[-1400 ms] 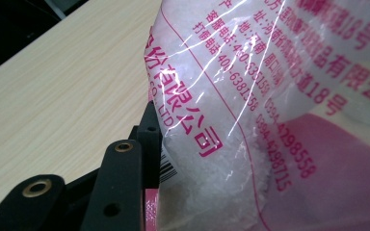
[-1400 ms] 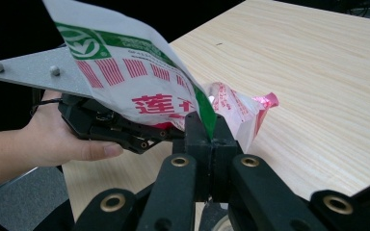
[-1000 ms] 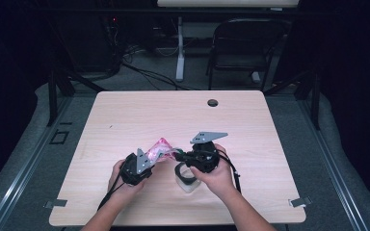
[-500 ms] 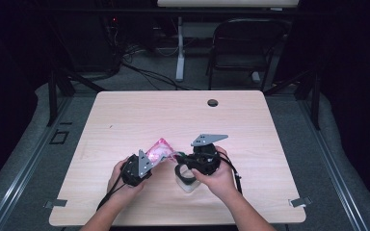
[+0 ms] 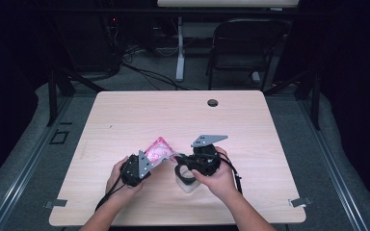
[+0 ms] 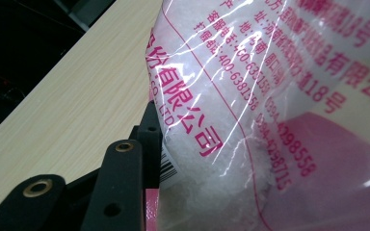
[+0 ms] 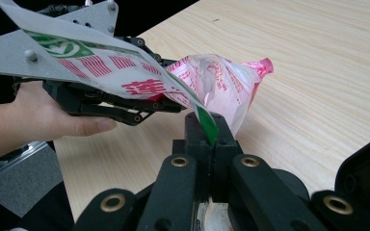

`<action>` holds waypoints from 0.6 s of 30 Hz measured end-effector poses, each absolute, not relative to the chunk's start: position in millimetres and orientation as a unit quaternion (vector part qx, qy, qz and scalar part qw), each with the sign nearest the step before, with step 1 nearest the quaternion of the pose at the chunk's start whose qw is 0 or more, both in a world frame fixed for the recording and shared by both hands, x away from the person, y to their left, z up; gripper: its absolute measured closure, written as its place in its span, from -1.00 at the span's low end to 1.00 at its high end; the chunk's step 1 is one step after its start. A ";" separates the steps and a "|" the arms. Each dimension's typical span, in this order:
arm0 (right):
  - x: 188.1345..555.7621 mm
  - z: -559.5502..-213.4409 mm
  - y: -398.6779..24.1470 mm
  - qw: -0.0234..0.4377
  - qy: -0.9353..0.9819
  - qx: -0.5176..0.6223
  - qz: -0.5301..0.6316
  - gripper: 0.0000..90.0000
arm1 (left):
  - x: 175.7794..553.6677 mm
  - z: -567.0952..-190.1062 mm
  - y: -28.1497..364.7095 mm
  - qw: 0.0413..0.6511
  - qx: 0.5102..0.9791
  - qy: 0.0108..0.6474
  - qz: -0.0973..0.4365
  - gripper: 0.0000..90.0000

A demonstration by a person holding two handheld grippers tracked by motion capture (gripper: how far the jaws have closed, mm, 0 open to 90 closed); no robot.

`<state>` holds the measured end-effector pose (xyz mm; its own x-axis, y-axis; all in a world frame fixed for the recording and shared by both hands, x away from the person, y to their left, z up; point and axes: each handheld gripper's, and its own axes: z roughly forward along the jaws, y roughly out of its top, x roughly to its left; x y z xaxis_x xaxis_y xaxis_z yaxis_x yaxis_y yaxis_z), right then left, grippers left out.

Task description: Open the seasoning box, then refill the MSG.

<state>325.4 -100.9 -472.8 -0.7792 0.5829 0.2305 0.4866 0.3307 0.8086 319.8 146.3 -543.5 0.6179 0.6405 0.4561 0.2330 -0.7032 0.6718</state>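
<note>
A clear and pink plastic bag [image 5: 158, 150] of white grains, printed with red writing, hangs just above the table between the two grippers. My left gripper [image 5: 150, 162] is shut on its body. In the left gripper view the bag [image 6: 270, 120] lies close against one black finger [image 6: 120, 185], and the other finger is hidden behind it. My right gripper [image 7: 206, 126] is shut on a flat printed edge of the bag [image 7: 217, 82], pulling it taut. In the high view the right gripper [image 5: 179, 159] meets the bag from the right.
A round clear container with a dark rim [image 5: 185, 179] stands on the light wooden table [image 5: 125, 120], right under the right gripper. A dark cable hole [image 5: 213, 102] sits near the far edge. Beyond the table are a chair [image 5: 241, 48] and floor cables.
</note>
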 end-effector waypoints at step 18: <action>324.3 -475.4 -102.0 0.055 0.816 0.331 0.471 1.00 | 320.3 -542.7 144.8 0.278 0.852 0.248 0.369 0.36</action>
<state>324.3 -102.0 -475.4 -0.7747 0.5916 0.2231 0.4889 0.3368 0.8047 320.3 144.8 -542.7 0.6052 0.6271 0.4903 0.2168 -0.7225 0.6565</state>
